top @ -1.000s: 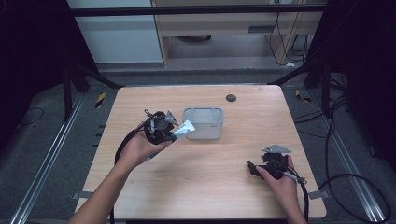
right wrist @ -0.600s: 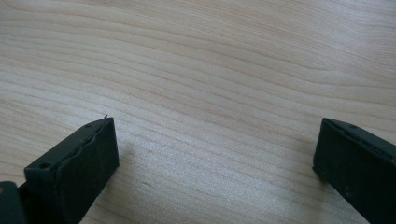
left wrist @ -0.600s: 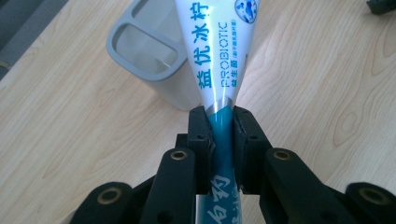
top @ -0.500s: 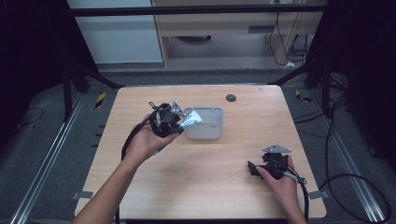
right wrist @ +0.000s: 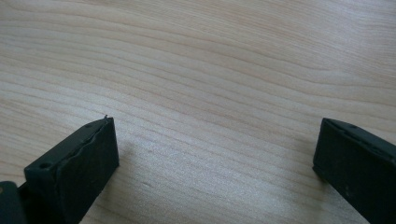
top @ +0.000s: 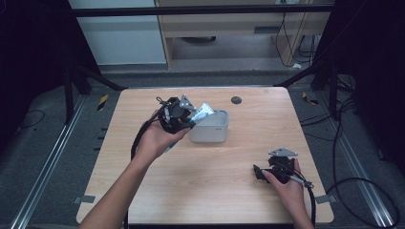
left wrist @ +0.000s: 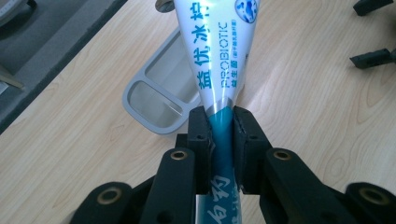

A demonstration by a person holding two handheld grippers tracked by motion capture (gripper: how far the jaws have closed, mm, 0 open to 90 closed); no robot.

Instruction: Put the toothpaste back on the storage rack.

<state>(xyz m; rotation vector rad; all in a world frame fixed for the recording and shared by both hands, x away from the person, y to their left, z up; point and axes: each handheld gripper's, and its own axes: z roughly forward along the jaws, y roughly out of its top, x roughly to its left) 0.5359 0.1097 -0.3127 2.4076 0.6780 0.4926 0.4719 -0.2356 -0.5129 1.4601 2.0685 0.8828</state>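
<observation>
1. The right gripper rests low near the table's front right, jaws spread wide, nothing between them.
2. Farther back, the left gripper pinches a toothpaste tube over the grey tray.
3. The grip is narrow (near the tail), so the tube could swing and miss the tray.
</observation>
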